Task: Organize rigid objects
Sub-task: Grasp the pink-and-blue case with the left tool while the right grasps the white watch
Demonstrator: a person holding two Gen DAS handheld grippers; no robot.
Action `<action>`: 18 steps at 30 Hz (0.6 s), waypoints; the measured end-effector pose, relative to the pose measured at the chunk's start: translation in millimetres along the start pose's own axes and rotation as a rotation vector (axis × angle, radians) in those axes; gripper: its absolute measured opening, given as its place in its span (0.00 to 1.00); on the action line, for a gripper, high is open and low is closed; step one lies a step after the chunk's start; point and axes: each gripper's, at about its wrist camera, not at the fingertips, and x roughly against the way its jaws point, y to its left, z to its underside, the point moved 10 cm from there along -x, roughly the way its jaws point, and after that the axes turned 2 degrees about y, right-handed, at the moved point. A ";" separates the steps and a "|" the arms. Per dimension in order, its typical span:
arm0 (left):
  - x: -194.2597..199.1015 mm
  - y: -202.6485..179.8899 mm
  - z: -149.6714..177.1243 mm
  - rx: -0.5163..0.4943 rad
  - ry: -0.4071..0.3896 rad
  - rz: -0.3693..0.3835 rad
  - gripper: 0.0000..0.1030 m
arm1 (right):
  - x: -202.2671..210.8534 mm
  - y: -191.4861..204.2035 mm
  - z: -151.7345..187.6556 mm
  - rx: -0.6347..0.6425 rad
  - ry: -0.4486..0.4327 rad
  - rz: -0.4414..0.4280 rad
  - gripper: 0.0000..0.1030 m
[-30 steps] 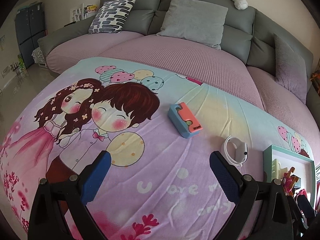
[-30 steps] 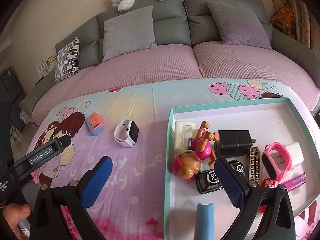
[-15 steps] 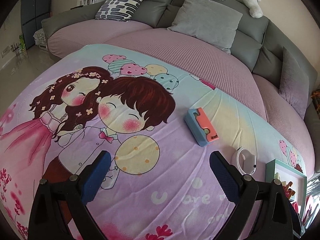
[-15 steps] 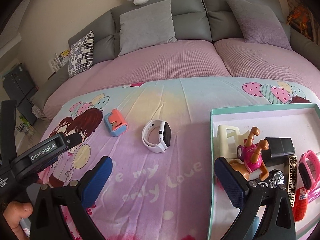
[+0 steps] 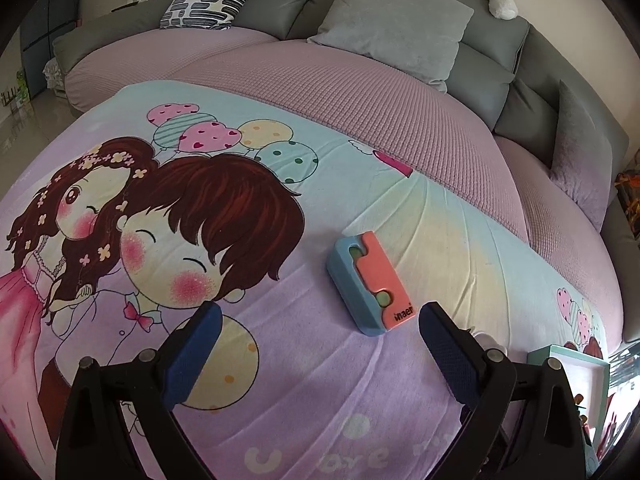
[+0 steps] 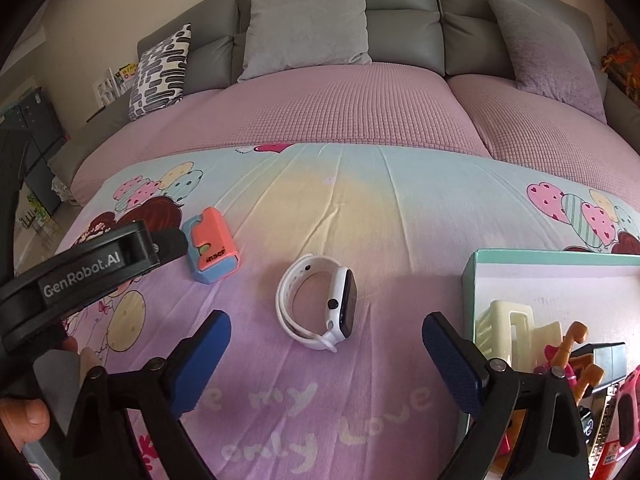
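A blue and coral case lies on the cartoon blanket, just ahead of my open, empty left gripper and nearer its right finger. It also shows in the right wrist view. A white smartwatch lies on the blanket just ahead of my open, empty right gripper, between the finger lines. A teal-rimmed box at the right holds a cream hair clip, a pink toy figure and other small items.
The blanket covers a pink bed with grey cushions and a grey headboard behind. The left gripper's body crosses the left side of the right wrist view. The box corner shows at the right of the left wrist view.
Both grippers have moved forward and left. The case is now close before the left gripper, and the watch is centred before the right gripper. The box slid to the right edge.
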 end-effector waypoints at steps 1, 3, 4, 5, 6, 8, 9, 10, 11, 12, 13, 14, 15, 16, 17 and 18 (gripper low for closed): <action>-4.0 -2.7 -0.8 -0.006 0.004 0.003 0.96 | -3.5 0.0 -0.9 0.005 0.004 0.000 0.94; -11.4 -8.5 -3.1 -0.022 0.008 0.006 0.96 | -9.8 0.2 -1.9 0.008 0.013 -0.004 0.93; -15.0 -11.1 -4.2 -0.031 0.010 0.004 0.96 | -12.5 0.3 -2.3 0.008 0.016 -0.006 0.93; -18.4 -13.5 -5.4 -0.038 0.011 0.005 0.96 | -14.1 -0.4 -2.3 0.007 0.019 -0.007 0.92; -21.8 -15.9 -6.0 -0.043 0.014 0.007 0.96 | -16.6 -0.2 -2.4 0.007 0.021 -0.009 0.92; -28.2 -20.6 -5.8 -0.054 0.021 0.005 0.96 | -21.3 0.3 -1.4 0.013 0.026 0.000 0.92; -30.0 -22.7 -5.9 -0.062 0.018 0.002 0.96 | -22.5 0.6 -1.7 0.024 0.023 0.009 0.92; -31.6 -24.8 -6.1 -0.070 0.015 -0.002 0.96 | -24.4 1.3 -2.1 0.032 0.022 0.014 0.92; -33.2 -27.2 -5.9 -0.077 0.013 -0.004 0.96 | -25.5 1.7 -2.3 0.039 0.021 0.019 0.92; -34.8 -28.8 -5.9 -0.081 0.011 -0.005 0.96 | -26.3 1.9 -2.5 0.044 0.021 0.025 0.92; -36.3 -29.7 -5.5 -0.084 0.011 -0.006 0.96 | -26.9 2.3 -2.7 0.050 0.019 0.028 0.92; -37.2 -30.4 -5.2 -0.085 0.009 -0.004 0.96 | -26.9 2.2 -2.6 0.054 0.017 0.031 0.91; -37.8 -30.9 -5.1 -0.088 0.006 -0.003 0.94 | -27.1 2.2 -2.9 0.058 0.014 0.035 0.90; -38.6 -30.3 -4.9 -0.091 0.005 -0.007 0.90 | -27.6 2.6 -3.5 0.061 0.013 0.037 0.87; -39.0 -28.9 -4.6 -0.094 0.005 -0.015 0.87 | -27.4 3.1 -3.5 0.063 0.012 0.038 0.83; -39.5 -27.0 -4.5 -0.094 0.005 -0.024 0.79 | -27.2 3.3 -3.7 0.067 0.010 0.041 0.81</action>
